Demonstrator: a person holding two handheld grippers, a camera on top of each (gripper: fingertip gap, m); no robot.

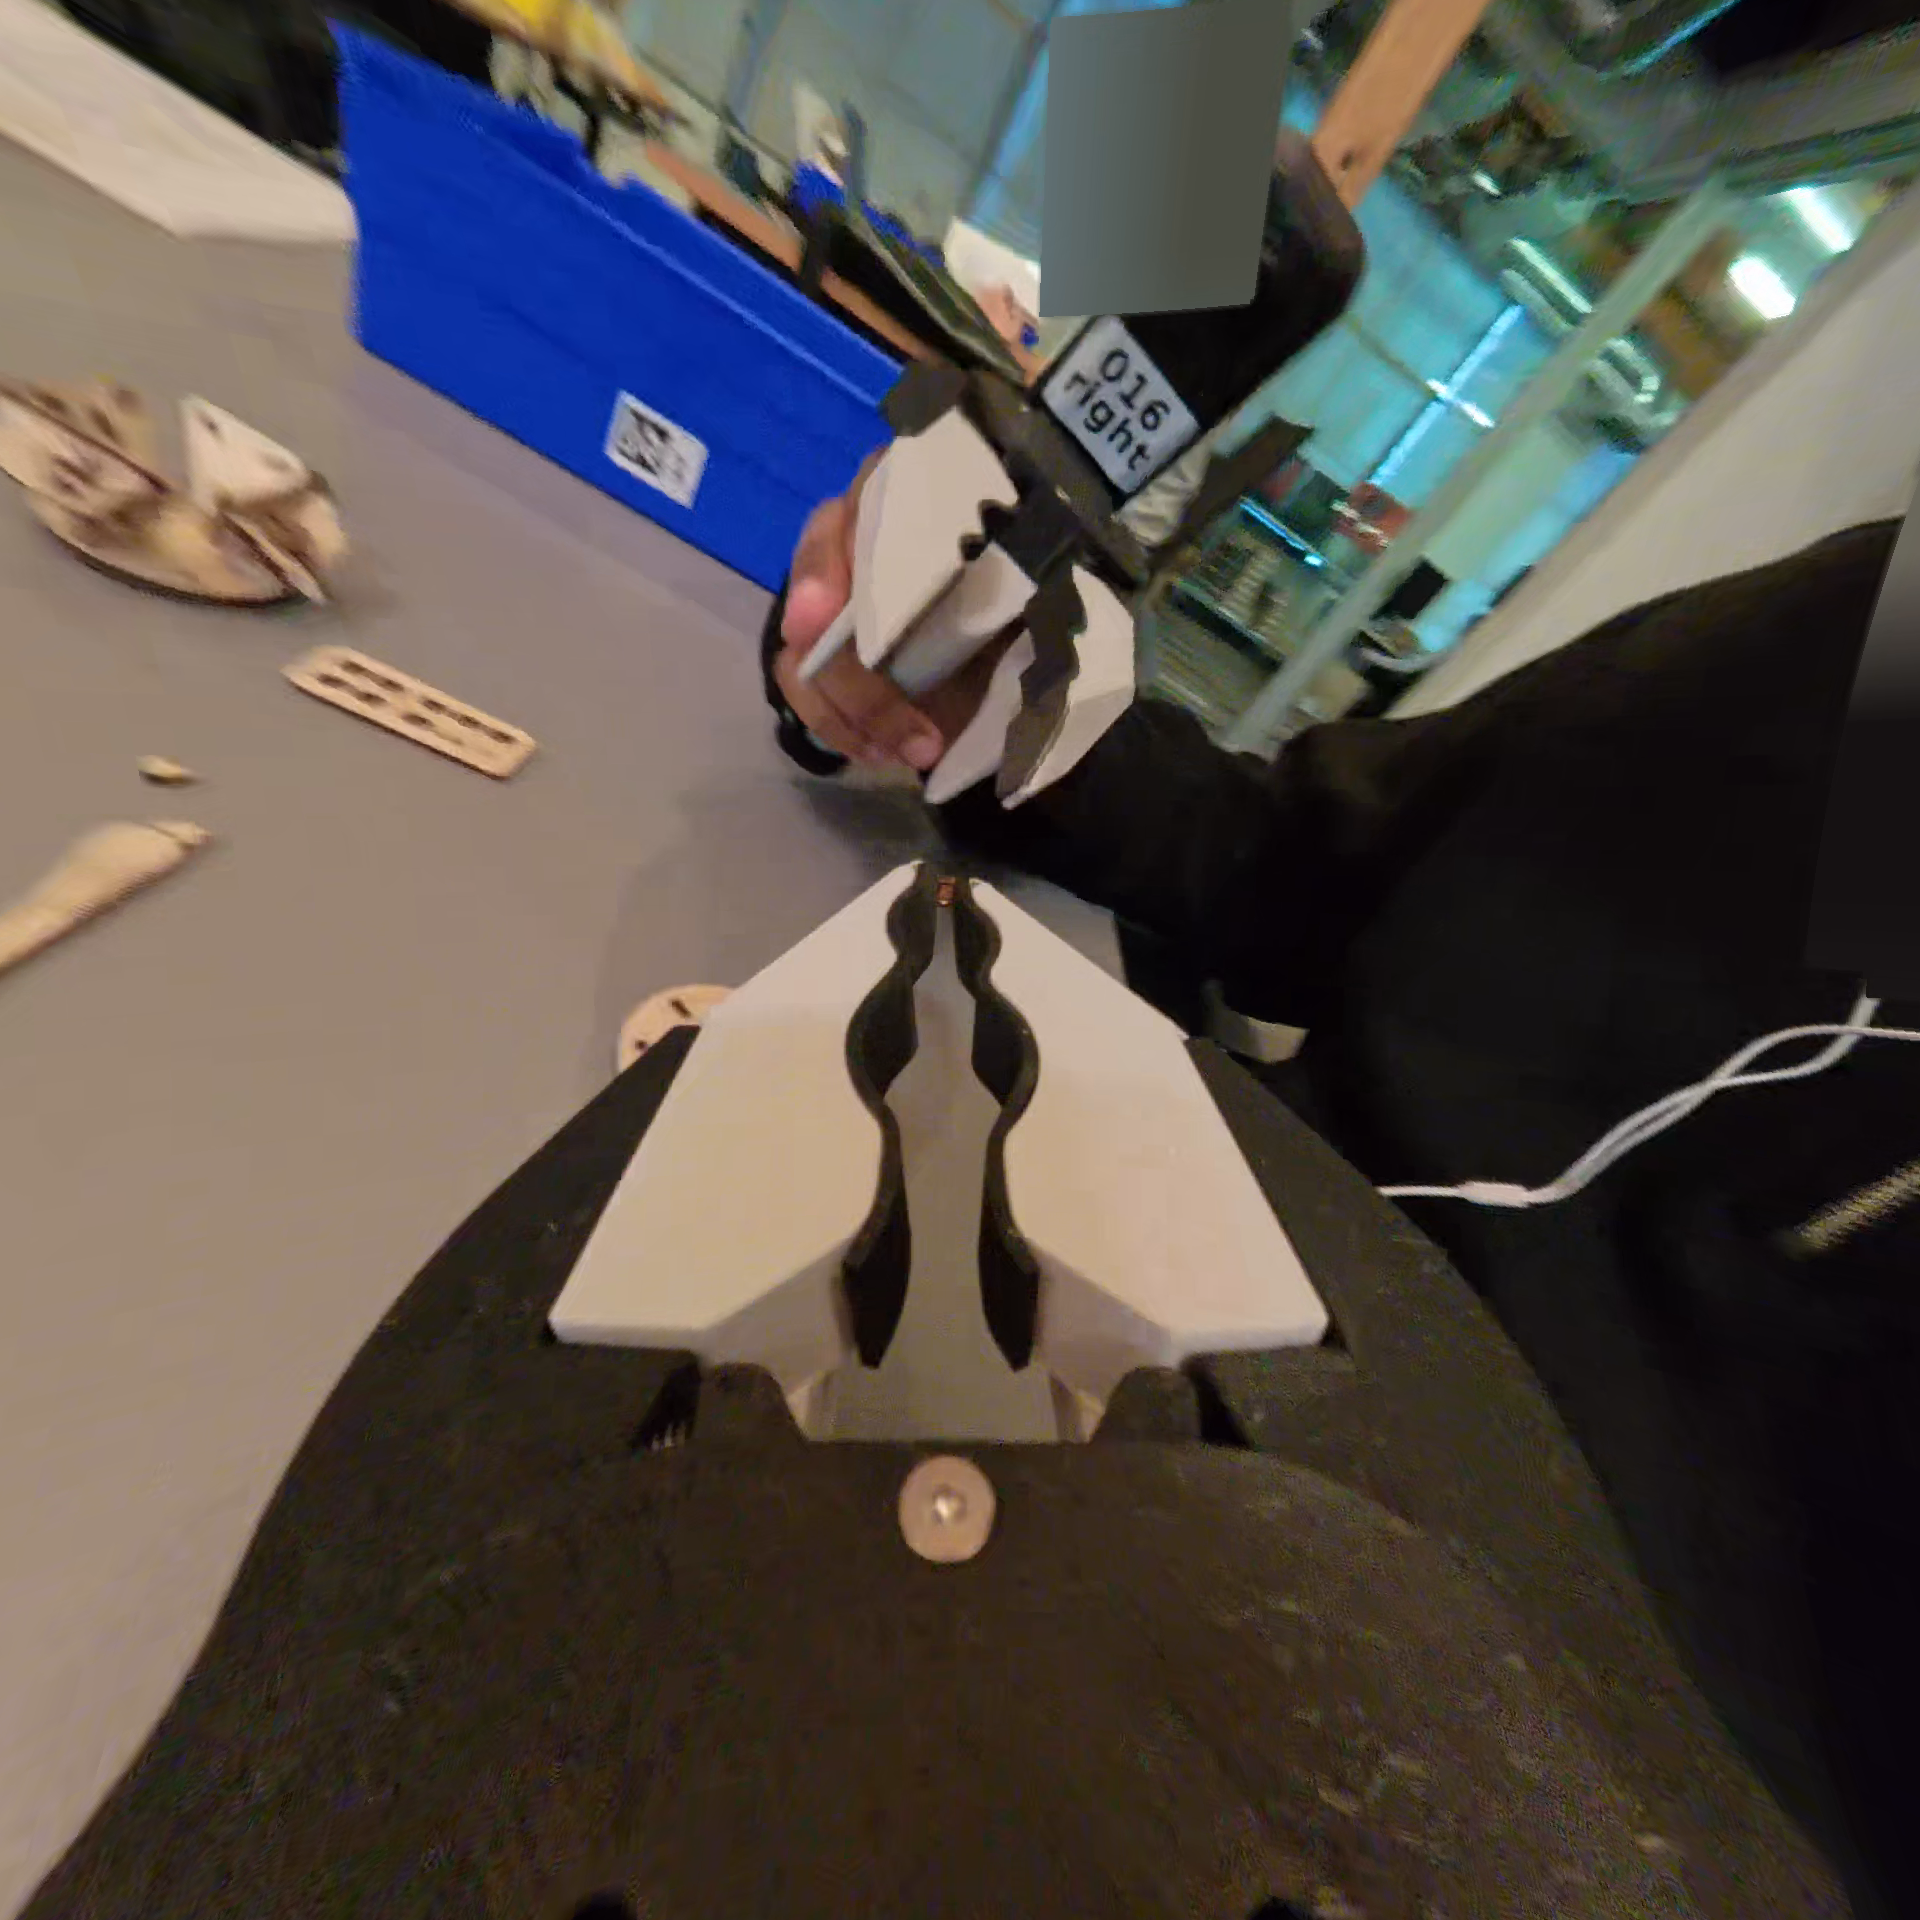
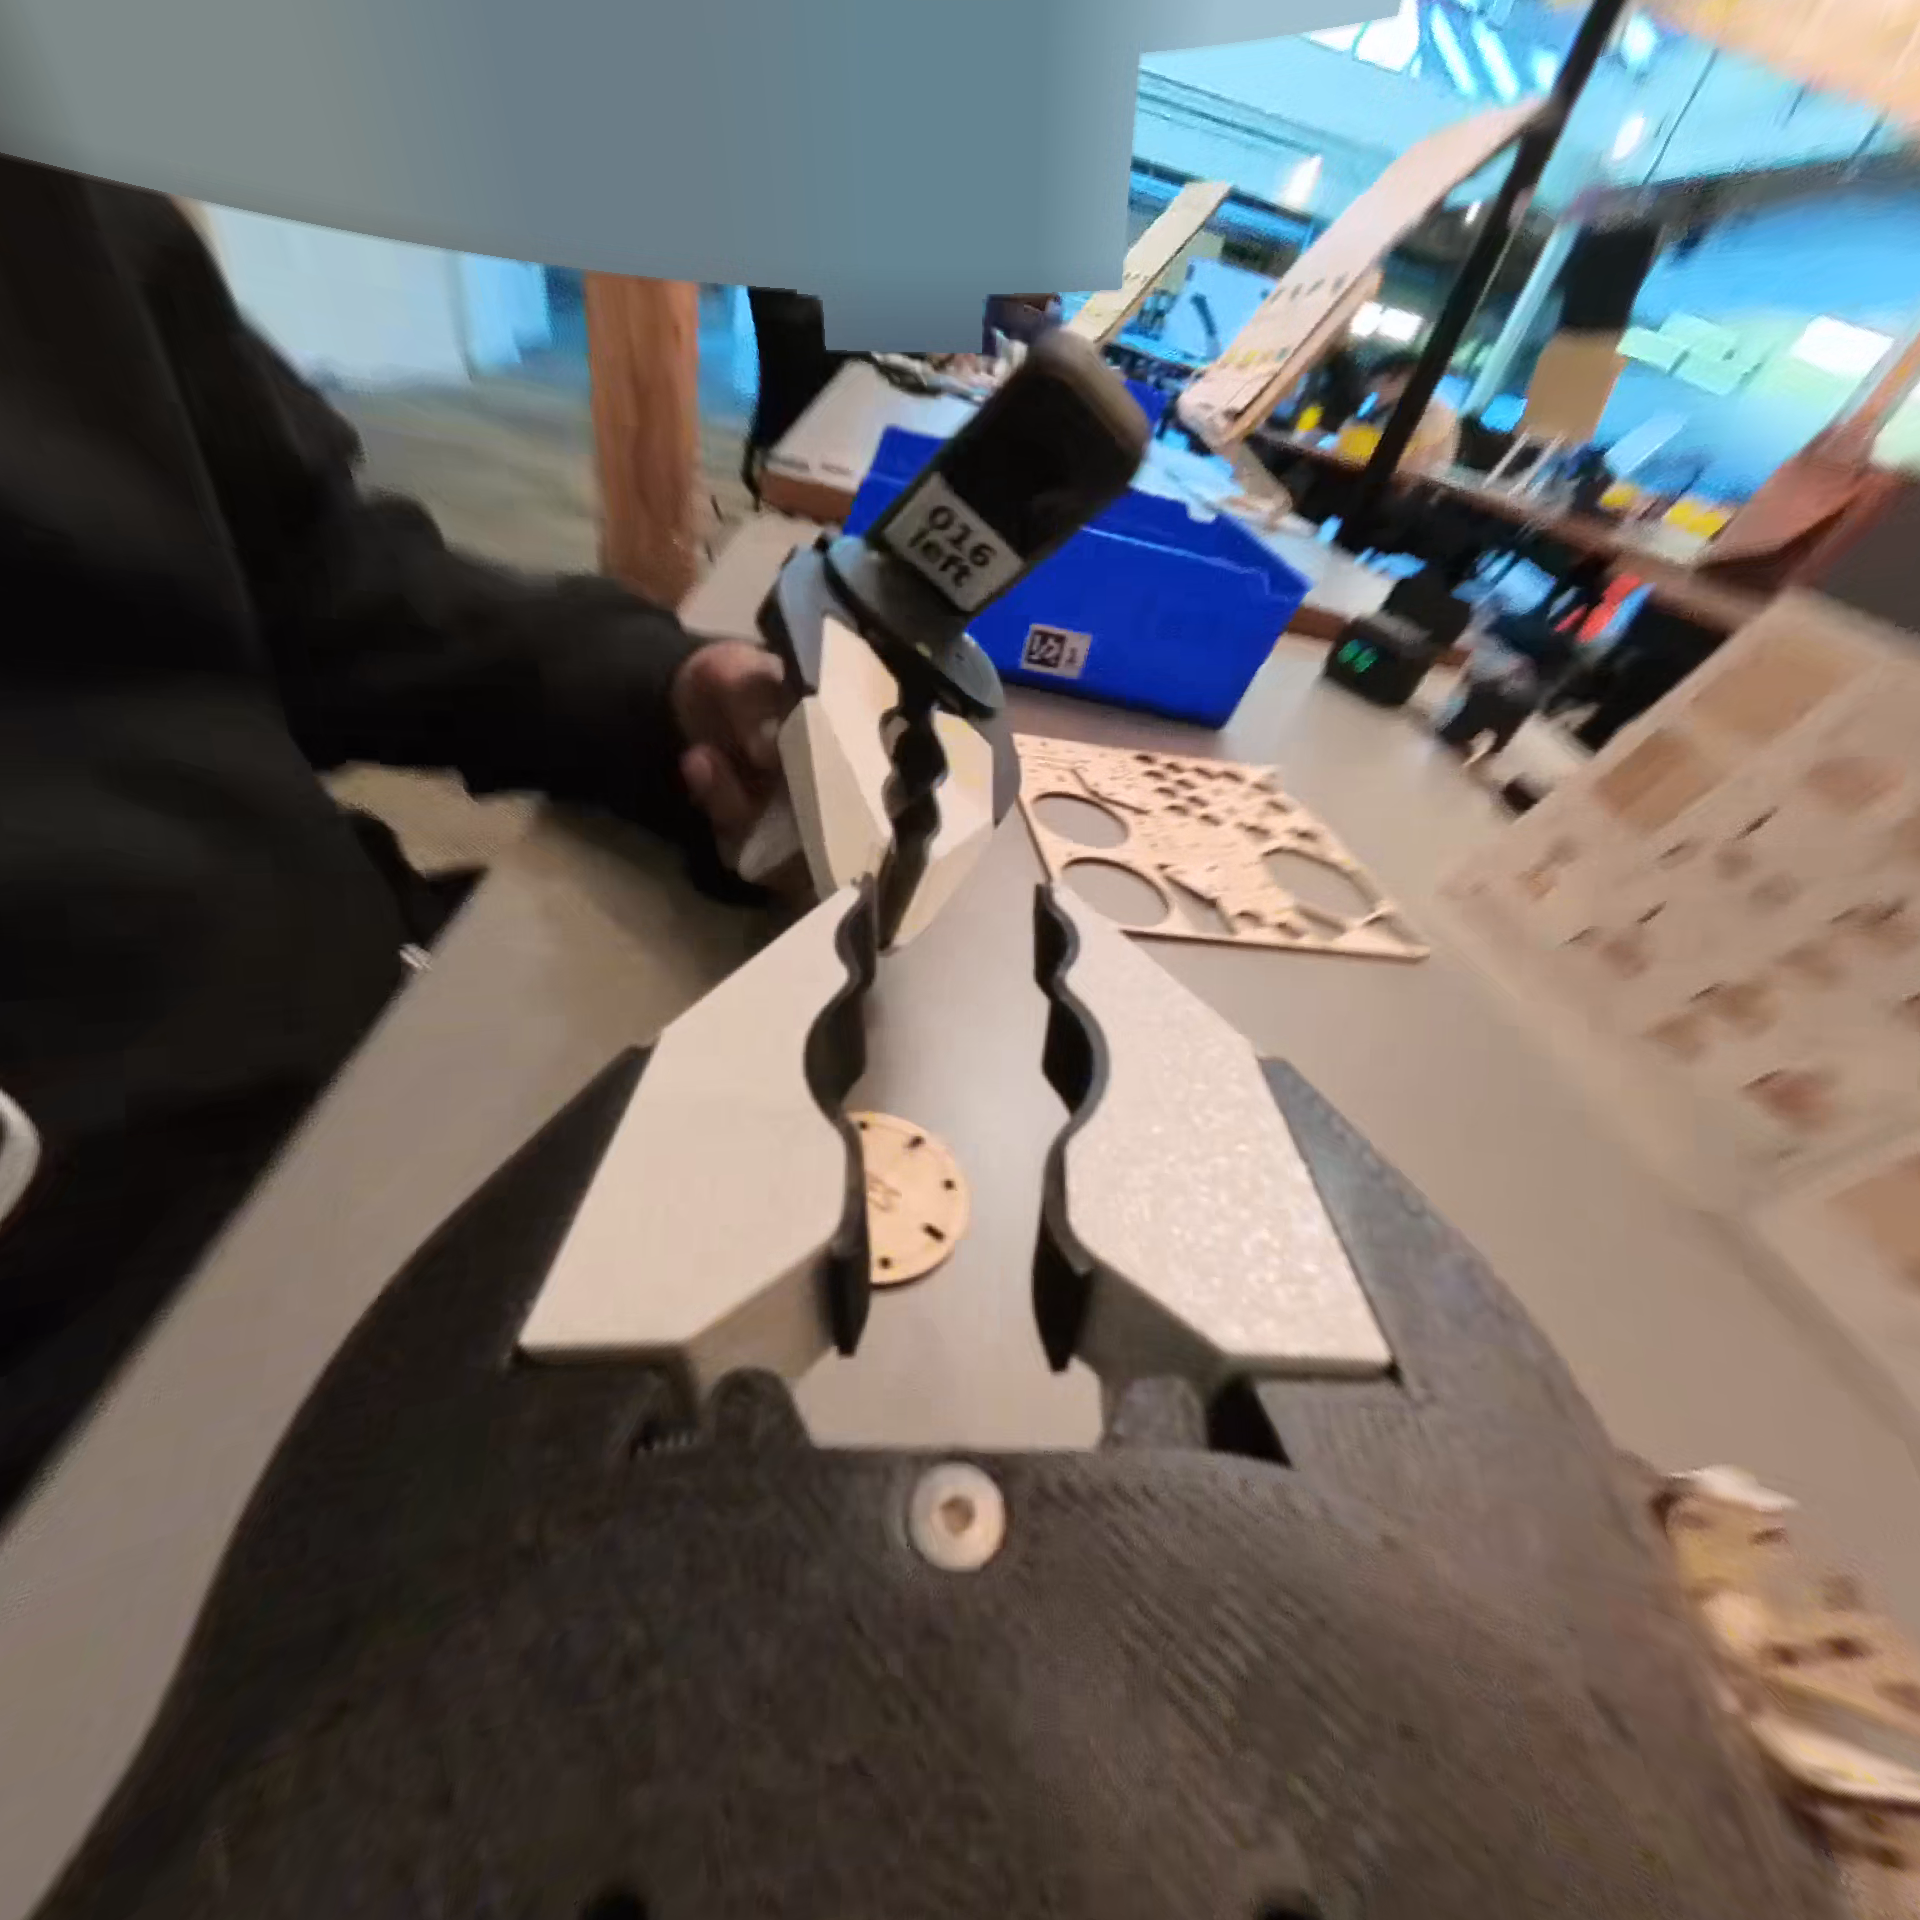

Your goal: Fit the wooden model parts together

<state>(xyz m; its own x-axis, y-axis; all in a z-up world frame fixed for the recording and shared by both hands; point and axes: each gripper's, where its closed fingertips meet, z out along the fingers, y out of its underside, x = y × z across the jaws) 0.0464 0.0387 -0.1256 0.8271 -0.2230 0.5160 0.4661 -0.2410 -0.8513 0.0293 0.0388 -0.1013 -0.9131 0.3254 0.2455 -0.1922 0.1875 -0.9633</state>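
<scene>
My left gripper (image 1: 943,883) clenched — tiny brownish bit (image 1: 944,891) pinched at tips; right gripper (image 2: 951,914) released, holds nothing — wooden disc (image 2: 914,1200) lies below on table (image 2: 1351,1039).

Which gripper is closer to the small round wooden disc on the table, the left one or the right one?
Right. The right gripper hangs over the disc, which shows between its open fingers. The left gripper points down at the table beyond the disc.

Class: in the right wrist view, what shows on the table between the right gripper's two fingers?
A round wooden disc lying on the grey table, seen in the gap beside the left finger.
</scene>
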